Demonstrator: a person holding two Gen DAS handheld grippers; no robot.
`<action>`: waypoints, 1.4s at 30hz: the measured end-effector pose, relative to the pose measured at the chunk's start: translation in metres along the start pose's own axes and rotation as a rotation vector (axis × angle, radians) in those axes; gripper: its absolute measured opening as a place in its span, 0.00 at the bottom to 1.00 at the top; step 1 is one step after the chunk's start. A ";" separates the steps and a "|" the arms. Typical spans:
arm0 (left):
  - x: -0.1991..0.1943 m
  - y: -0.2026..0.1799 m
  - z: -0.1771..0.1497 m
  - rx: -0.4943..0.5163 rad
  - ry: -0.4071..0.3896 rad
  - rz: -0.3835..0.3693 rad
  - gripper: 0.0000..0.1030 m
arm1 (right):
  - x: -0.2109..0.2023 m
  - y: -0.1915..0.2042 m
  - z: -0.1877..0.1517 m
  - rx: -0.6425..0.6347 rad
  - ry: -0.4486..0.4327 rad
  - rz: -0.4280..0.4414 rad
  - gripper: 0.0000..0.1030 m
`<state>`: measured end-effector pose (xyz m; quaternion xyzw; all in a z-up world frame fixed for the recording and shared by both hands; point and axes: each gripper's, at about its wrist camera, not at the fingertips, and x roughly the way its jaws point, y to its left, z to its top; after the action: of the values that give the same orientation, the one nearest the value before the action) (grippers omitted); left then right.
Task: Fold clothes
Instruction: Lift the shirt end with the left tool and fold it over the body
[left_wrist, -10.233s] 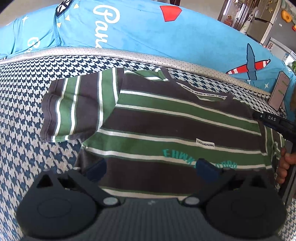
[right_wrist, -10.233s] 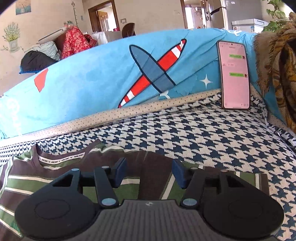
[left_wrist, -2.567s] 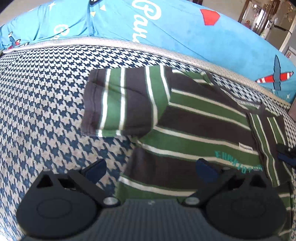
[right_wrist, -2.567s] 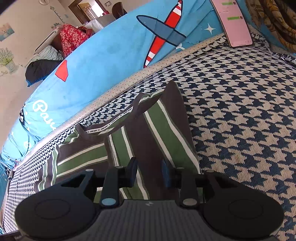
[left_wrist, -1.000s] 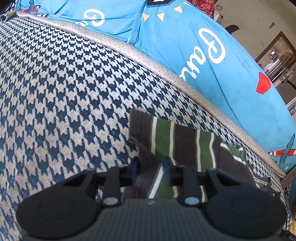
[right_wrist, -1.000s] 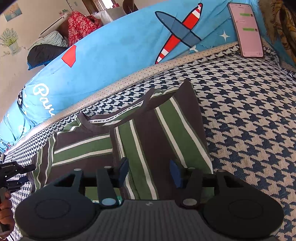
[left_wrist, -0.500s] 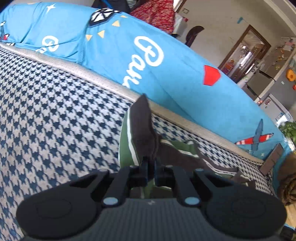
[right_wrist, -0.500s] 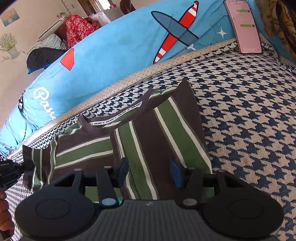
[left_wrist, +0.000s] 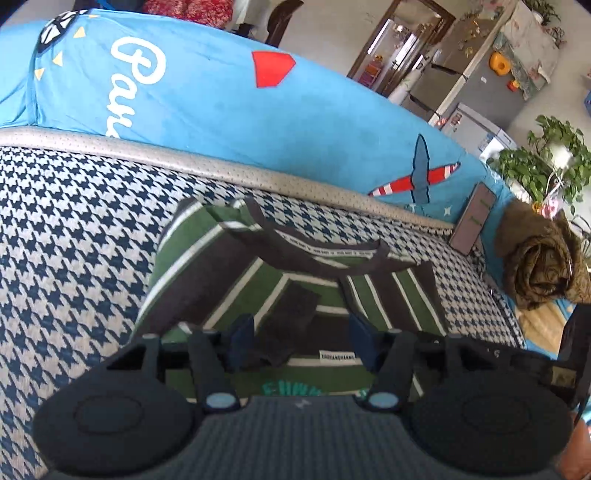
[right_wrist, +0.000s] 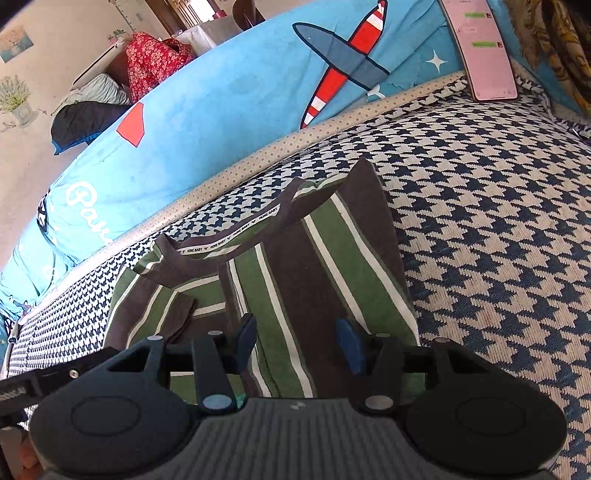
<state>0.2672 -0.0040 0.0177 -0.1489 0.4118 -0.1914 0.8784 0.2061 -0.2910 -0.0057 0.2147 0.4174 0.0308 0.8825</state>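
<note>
A small T-shirt (left_wrist: 236, 273) with dark brown, green and white stripes lies flat on the houndstooth cover. Both sleeves are folded inward over the chest. In the right wrist view the shirt (right_wrist: 317, 273) shows its right side folded over, collar toward the cushions. My left gripper (left_wrist: 301, 341) is open and empty, just above the shirt's chest near the white label. My right gripper (right_wrist: 293, 343) is open and empty over the folded right side. The left gripper's body shows at the lower left of the right wrist view (right_wrist: 33, 384).
Houndstooth cover (left_wrist: 66, 229) spreads on all sides of the shirt. Blue printed cushions (left_wrist: 207, 88) line the back. A phone (right_wrist: 480, 48) leans on the cushion at the right. A brown rolled blanket (left_wrist: 539, 258) lies at the far right.
My left gripper carried the left sleeve over onto the chest, let it go and opened. The sleeve now lies folded flat. My right gripper stayed open over the right side.
</note>
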 end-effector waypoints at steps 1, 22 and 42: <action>-0.002 0.006 0.005 -0.023 -0.015 0.009 0.53 | 0.000 0.000 0.000 -0.001 0.000 -0.001 0.48; 0.014 0.051 -0.025 0.045 0.157 0.267 0.70 | 0.001 0.014 -0.003 -0.058 -0.026 0.005 0.48; 0.012 0.051 -0.028 0.116 0.170 0.477 0.94 | 0.001 0.014 -0.003 -0.060 -0.018 0.011 0.48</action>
<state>0.2632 0.0331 -0.0287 0.0197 0.4961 -0.0142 0.8679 0.2065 -0.2773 -0.0028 0.1906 0.4070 0.0460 0.8921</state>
